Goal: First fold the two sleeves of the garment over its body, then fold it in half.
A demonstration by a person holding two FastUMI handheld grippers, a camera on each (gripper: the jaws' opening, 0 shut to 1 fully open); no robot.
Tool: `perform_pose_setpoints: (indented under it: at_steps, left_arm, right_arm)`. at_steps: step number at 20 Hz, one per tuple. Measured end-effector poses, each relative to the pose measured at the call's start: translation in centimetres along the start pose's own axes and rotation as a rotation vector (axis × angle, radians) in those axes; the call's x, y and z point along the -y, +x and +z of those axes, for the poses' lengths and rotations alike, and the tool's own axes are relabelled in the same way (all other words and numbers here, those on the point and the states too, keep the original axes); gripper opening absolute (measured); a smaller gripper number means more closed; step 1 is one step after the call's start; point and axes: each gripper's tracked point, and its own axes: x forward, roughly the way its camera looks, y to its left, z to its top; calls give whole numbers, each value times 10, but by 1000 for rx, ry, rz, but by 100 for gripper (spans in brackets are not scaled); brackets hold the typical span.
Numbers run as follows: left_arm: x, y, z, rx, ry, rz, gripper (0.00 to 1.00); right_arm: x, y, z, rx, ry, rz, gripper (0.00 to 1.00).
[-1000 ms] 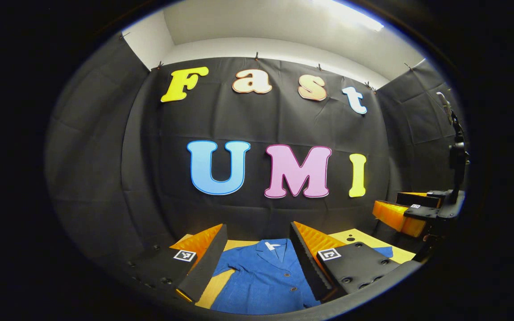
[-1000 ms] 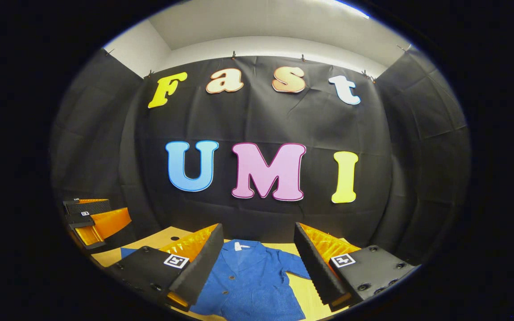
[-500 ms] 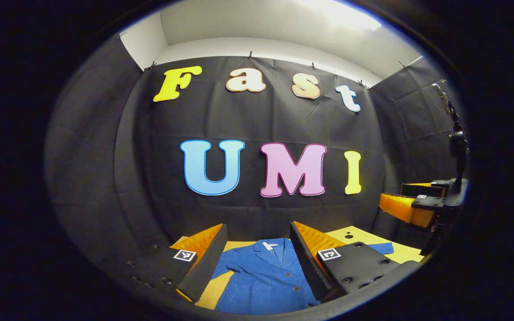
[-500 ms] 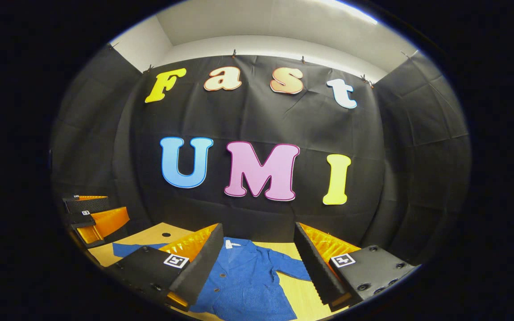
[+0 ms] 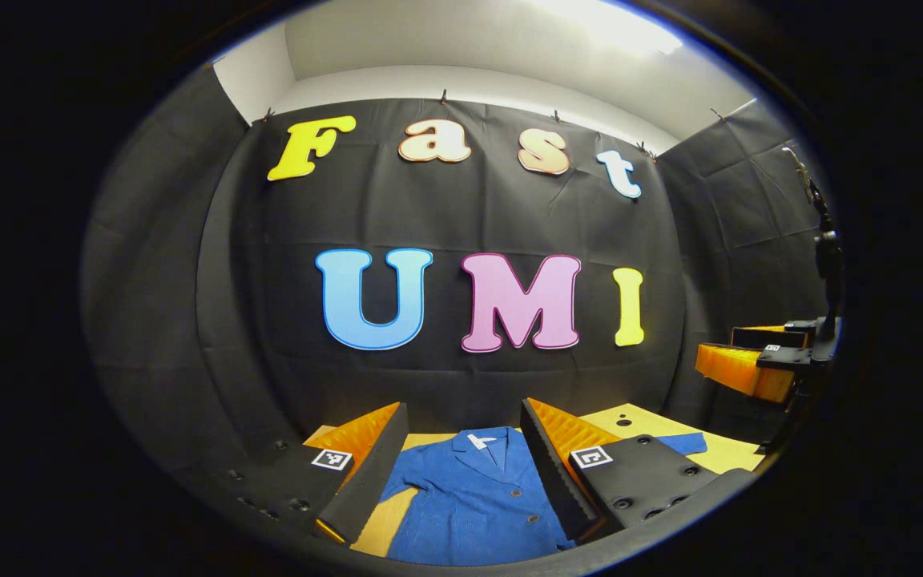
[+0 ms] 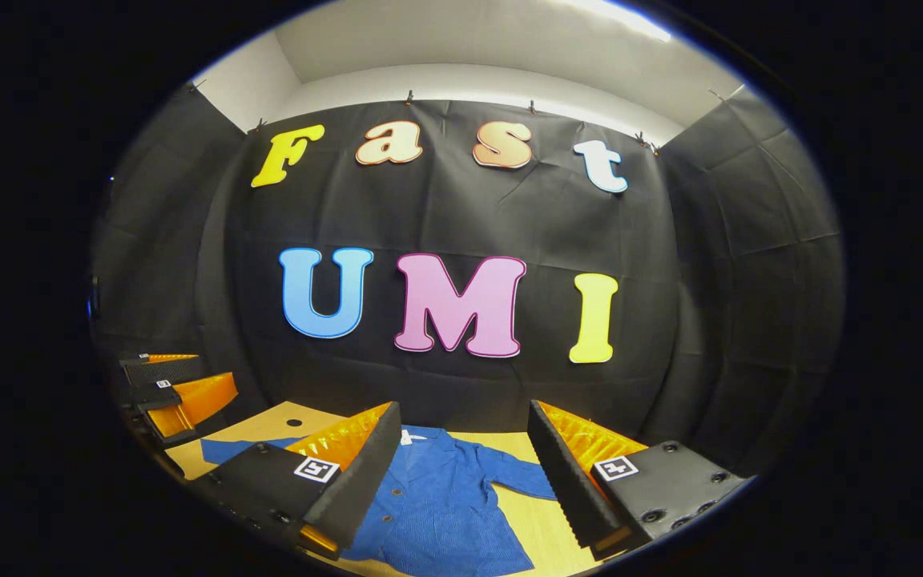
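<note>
A blue button-front shirt lies flat on the wooden table, collar toward the far wall. Both short sleeves spread outward: one sleeve on the right, the other sleeve on the left. My left gripper hovers open above the shirt's body, nothing between its fingers. In the right gripper view the shirt lies below my right gripper, which is also open and empty. The right gripper hangs off to the side in the left gripper view, and the left gripper in the right gripper view.
Black cloth walls close the booth on three sides, right behind the table. A small round hole marks the tabletop near the back. A dark stand rises at the right edge.
Both views have drifted slightly, and the right gripper sits a little higher and farther right in the left gripper view. The shirt has not moved. Both grippers stay open.
</note>
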Motion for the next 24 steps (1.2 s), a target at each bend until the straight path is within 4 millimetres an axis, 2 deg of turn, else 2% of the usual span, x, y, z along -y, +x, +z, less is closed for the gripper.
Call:
perform_pose_setpoints:
  at_steps: [3,7,12,16,24]
  left_arm:
    - [4,5,4,10,12,-9,81]
    - [7,7,8,23,-1,-12,81]
    - [10,6,6,19,-18,-10,81]
    - [10,5,-3,-3,-53,-3,81]
    - [-14,2,-18,-32,-72,68,81]
  right_arm:
    - [-2,0,-5,-16,-3,5,96]
    - [-3,2,-1,-1,-1,12,96]
    - [-1,7,1,10,5,13,96]
    - [0,13,-6,-7,18,17,96]
    - [-9,31,-15,-16,-15,51,96]
